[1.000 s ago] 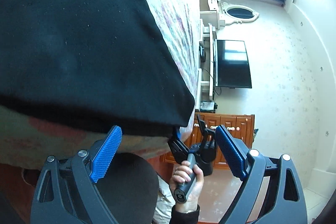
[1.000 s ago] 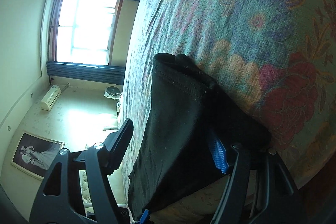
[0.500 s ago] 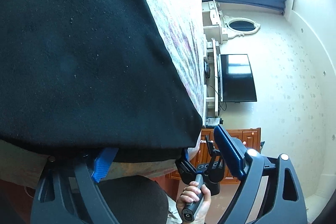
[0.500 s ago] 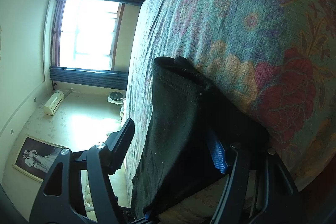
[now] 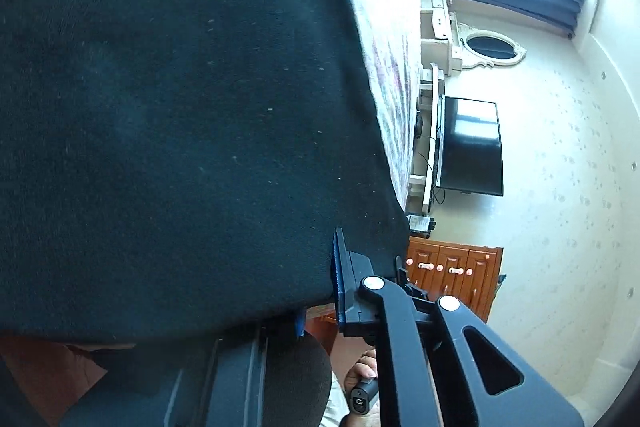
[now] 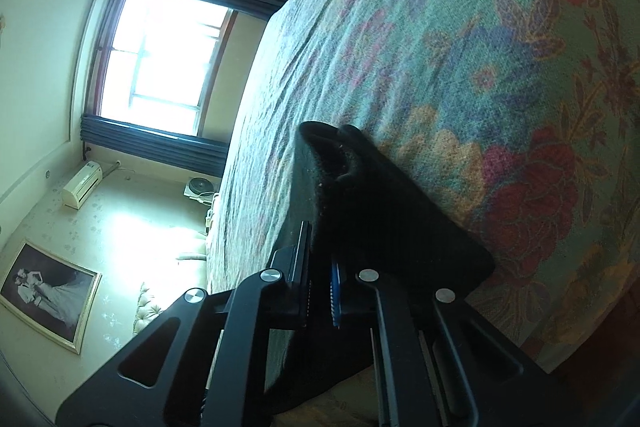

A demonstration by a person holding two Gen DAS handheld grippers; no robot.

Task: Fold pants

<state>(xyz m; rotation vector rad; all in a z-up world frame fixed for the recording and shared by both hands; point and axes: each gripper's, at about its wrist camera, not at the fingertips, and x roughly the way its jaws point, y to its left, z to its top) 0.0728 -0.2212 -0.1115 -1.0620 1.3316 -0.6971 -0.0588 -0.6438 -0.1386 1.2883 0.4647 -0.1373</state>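
Black pants (image 5: 180, 107) lie on a bed with a floral cover (image 6: 480, 67) and fill most of the left wrist view. My left gripper (image 5: 318, 307) is at their near edge, jaws closing tight with the cloth pinched between the blue pads; its left finger is hidden under the fabric. In the right wrist view a narrow folded end of the pants (image 6: 360, 195) runs up from my right gripper (image 6: 320, 267), whose jaws are closing on the hem, pads pressed on the cloth. A person's hand (image 5: 362, 383) holds the right gripper's handle, low in the left wrist view.
The bed's edge drops off beside both grippers. A wall television (image 5: 472, 147), a wooden cabinet (image 5: 452, 275) and a white dresser with an oval mirror (image 5: 492, 47) stand beyond the bed. A bright window (image 6: 160, 59) and a framed picture (image 6: 48, 299) are on the far walls.
Both grippers stood open around the pants' edge and have now closed on the fabric. The left gripper has moved in closer to the pants; the right has barely shifted.
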